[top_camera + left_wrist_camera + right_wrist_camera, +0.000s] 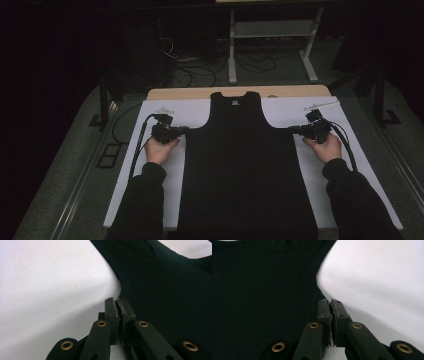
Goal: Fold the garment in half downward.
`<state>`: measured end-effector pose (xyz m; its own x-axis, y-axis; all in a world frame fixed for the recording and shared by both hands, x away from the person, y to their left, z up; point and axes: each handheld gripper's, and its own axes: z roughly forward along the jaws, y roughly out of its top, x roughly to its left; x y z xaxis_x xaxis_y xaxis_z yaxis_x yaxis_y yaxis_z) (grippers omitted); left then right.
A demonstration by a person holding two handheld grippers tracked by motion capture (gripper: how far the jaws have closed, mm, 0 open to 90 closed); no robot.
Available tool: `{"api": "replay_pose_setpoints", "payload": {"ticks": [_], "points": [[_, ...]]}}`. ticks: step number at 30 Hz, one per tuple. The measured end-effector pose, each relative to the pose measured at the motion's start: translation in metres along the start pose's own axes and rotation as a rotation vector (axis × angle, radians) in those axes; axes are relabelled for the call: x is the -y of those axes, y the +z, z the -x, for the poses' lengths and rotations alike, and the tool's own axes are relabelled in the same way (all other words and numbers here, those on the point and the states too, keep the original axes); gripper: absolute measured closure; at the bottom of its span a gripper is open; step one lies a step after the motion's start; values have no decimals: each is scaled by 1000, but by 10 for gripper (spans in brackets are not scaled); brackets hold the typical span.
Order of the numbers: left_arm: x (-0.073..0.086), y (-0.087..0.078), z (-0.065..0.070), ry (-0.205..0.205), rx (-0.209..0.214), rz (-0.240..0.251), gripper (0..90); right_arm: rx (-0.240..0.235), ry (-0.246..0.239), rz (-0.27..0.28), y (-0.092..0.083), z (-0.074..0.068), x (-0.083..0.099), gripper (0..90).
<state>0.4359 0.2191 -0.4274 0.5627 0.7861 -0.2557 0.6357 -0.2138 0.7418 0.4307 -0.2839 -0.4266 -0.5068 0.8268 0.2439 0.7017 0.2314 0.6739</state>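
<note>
Both grippers pinched at the side seams of a black tank top, ready to work the cloth.

Nearest, the person's sleeves come in low on either side of the hem; the left gripper [183,129] and right gripper [294,130] sit just under the armholes, each with its jaws pressed together at the garment's edge, apparently nipping the fabric, though the left gripper view [118,302] and right gripper view [330,302] leave it unclear how much cloth lies between the pads. To do this step well, I judge both hands should lift and move evenly, keeping the cloth taut between them so it does not bunch. The black tank top [240,165] lies flat, smooth and face-up along the middle of the white sheet [165,112], neckline farthest, a small label at the collar.
</note>
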Motion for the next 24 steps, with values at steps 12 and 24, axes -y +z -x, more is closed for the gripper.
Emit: {"api": "replay_pose_setpoints", "payload": {"ticks": [12, 24], "points": [[3, -9, 5, -12, 23, 18, 862, -9, 15, 22, -13, -5, 5, 853], [12, -28, 14, -46, 68, 56, 863, -49, 32, 51, -30, -16, 15, 853]]}}
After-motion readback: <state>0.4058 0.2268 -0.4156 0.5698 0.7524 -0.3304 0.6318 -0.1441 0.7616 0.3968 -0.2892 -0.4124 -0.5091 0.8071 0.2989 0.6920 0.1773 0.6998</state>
